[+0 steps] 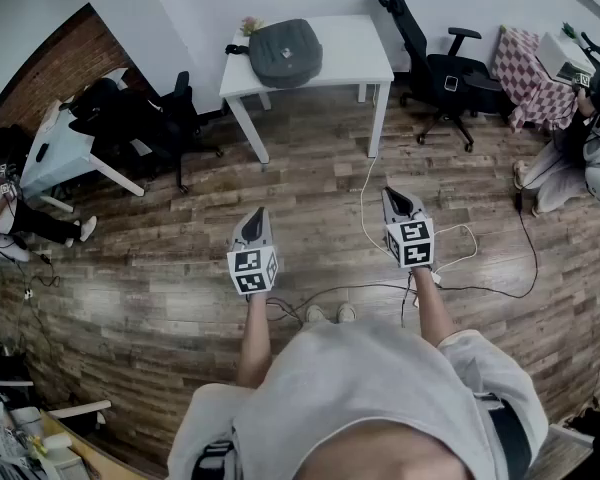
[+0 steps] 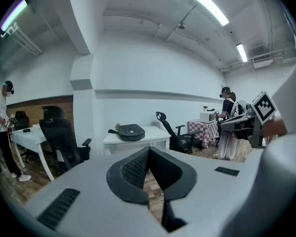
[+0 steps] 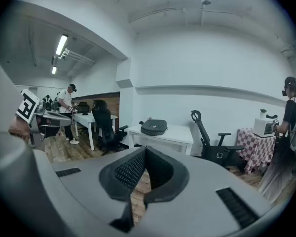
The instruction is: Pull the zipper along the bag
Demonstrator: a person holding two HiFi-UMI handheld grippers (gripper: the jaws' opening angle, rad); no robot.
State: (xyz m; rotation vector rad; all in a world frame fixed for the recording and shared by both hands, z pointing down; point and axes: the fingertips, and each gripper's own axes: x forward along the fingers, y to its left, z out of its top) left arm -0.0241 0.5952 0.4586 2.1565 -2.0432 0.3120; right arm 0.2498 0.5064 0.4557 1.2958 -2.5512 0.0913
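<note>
I hold both grippers out ahead of me over the floor, side by side and well apart, noses aimed across the room at the table. My left forearm runs bare and nearly straight forward from my body to the left marker cube. My right forearm comes out of a light sleeve and reaches a little further forward, so the right marker cube sits ahead of the left one.

The left gripper is clenched. In its own view the dark pads meet at the tip with nothing between them, only floor showing through the gap lower down. The right gripper is clenched the same way and also empty. In the head view its nose leans slightly inward.

The bag, dark grey, lies flat on the left part of the table, far from both grippers and touched by neither. In the left gripper view it shows above and just left of the jaw tips. In the right gripper view it shows above and just right of them. From here I cannot make out its zipper.
</note>
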